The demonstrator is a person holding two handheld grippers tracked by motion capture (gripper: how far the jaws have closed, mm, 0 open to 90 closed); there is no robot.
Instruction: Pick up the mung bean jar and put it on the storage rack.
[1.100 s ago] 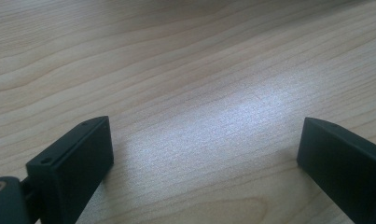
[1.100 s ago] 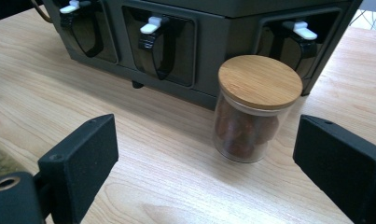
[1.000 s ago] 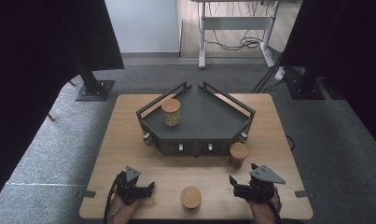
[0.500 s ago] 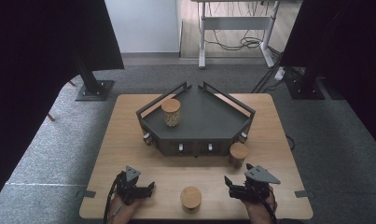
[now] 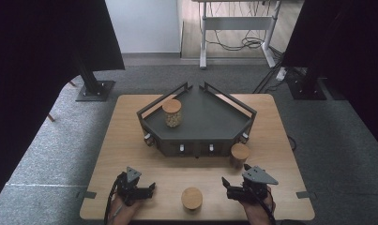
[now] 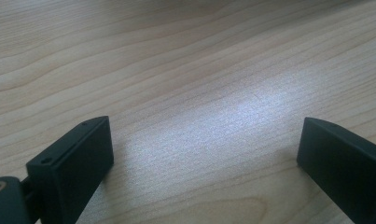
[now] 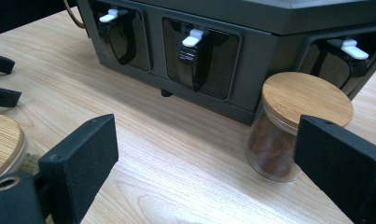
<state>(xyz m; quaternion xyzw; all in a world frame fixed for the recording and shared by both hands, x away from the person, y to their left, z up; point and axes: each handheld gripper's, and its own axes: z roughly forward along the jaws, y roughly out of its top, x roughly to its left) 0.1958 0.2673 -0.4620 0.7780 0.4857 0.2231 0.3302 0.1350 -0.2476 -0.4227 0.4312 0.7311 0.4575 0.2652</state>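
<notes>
Wooden table (image 5: 130,140) on grey carpet, black curtains either side, desk legs and cables behind.
Dark angular rack (image 5: 200,119) sits mid-table with one jar (image 5: 172,112) on it; second jar (image 5: 239,154) just beside its front right corner, third jar (image 5: 192,198) near front edge between left gripper (image 5: 151,187) and right gripper (image 5: 225,183), both gaping wide, holding nothing.

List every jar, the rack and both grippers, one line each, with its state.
Jar on rack: upright, lidded, on the rack's top.
Jar beside rack: upright, lidded, on the table against the rack's front right.
Front jar: upright, lidded, between the grippers.
Rack: on the table, white latches down.
Left gripper: open, empty.
Right gripper: open, empty.
</notes>
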